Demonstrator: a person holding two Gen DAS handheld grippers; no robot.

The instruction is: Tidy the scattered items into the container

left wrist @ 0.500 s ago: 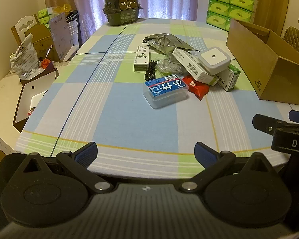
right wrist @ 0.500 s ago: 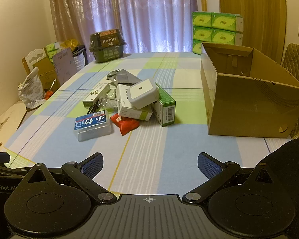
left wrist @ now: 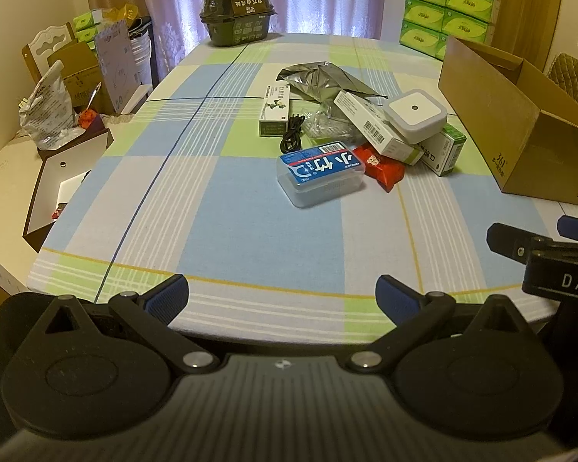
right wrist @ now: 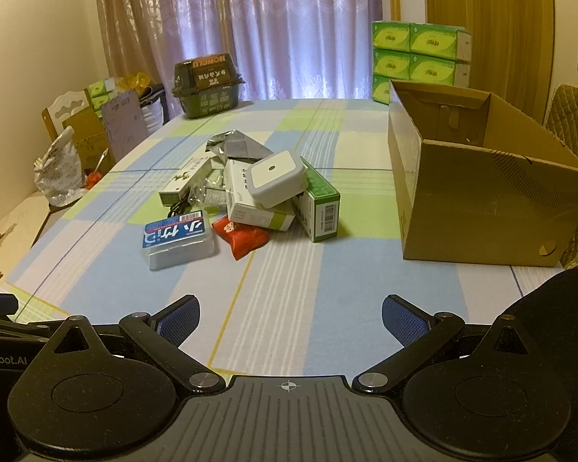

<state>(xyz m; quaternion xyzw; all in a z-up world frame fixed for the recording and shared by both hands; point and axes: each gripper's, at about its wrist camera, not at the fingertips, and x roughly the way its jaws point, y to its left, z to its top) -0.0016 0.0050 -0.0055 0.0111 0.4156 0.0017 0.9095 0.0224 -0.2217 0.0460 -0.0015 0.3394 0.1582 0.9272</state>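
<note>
A pile of small items lies mid-table: a clear plastic case with a blue label [left wrist: 321, 177] [right wrist: 178, 239], a red packet [left wrist: 381, 166] [right wrist: 242, 235], a white square device [left wrist: 415, 116] [right wrist: 275, 179] on top of a white box [left wrist: 373, 127] [right wrist: 250, 208], a green-and-white box [left wrist: 445, 150] [right wrist: 320, 208], a black cable [left wrist: 291, 134], a silver foil bag [left wrist: 321, 80] [right wrist: 237, 145]. The open cardboard box [left wrist: 520, 123] [right wrist: 481, 200] stands to the right. My left gripper [left wrist: 282, 299] and right gripper [right wrist: 291, 317] both hover open and empty over the near table edge.
A dark green container [left wrist: 237, 13] [right wrist: 206, 84] sits at the table's far end. Stacked green tissue packs [left wrist: 449, 13] [right wrist: 420, 56] stand behind the box. Bags and cartons [left wrist: 54, 111] crowd the floor left of the table. A chair [right wrist: 574, 123] is at the right.
</note>
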